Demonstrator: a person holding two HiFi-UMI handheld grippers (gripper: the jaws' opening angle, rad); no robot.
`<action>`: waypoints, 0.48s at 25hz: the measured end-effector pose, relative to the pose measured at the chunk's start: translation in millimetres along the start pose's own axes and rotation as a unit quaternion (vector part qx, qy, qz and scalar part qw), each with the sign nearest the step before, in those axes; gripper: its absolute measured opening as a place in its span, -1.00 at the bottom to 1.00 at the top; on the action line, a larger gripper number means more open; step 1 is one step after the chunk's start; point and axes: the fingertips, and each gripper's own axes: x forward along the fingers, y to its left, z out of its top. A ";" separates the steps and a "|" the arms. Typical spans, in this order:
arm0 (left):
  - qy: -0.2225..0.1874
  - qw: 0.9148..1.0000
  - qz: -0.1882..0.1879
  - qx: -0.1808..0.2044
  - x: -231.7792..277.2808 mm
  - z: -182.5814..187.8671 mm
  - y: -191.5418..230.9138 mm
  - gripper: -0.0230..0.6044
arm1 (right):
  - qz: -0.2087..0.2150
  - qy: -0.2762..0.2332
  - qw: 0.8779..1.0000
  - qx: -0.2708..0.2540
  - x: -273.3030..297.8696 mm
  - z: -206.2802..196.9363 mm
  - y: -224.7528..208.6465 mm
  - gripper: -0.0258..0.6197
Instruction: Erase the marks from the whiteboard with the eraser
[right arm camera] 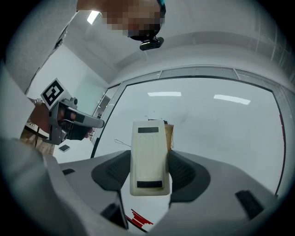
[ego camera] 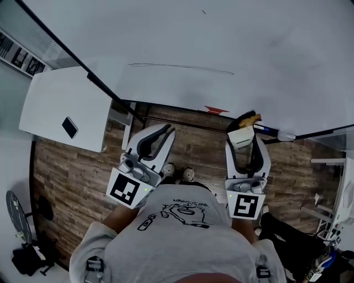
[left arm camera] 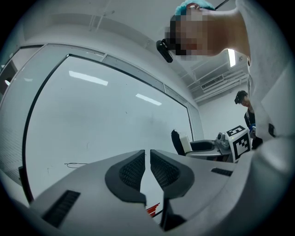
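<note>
The person stands facing the large white whiteboard (ego camera: 221, 38), a gripper in each hand held out low in front of the body. The right gripper (ego camera: 244, 138) has its fingers (right arm camera: 186, 173) clamped on the two long sides of the cream plastic block eraser (right arm camera: 148, 152), whose brownish felt side peeks out along its right edge. The eraser points toward the board, down by the board's lower edge on the right; whether it touches the board I cannot tell from here. The left gripper (left arm camera: 147, 154) sits to the left of it and well apart, its dark ribbed fingers (left arm camera: 131, 170) drawn together to a thin slit with nothing between them. Across the middle of the board runs a long thin dark pen line (ego camera: 182, 67), nearly level, lying above both grippers and up and to the left of the eraser. A tiny dark tick (ego camera: 203, 11) sits higher on the board. Near the board's bottom edge, between the two grippers, is a small red patch (ego camera: 217, 109). On the left stands a white rectangular surface (ego camera: 61, 105) with a black phone (ego camera: 69, 127) lying flat on it, and brown wood-plank floor (ego camera: 72, 177) spreads below.
</note>
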 end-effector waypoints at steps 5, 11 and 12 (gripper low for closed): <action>0.009 1.000 -0.019 0.000 7.1 -1.9 18.5 -0.78 | -0.018 0.006 1.000 -0.022 18.5 5.2 5.4 -0.13; -0.005 1.000 -0.025 -0.005 9.5 4.9 31.6 -0.78 | -0.028 0.022 0.995 -0.095 49.9 4.4 0.0 -0.13; -0.007 1.000 -0.024 -0.007 9.5 5.4 33.4 -0.78 | -0.030 0.031 0.993 -0.112 56.6 2.6 -4.6 -0.13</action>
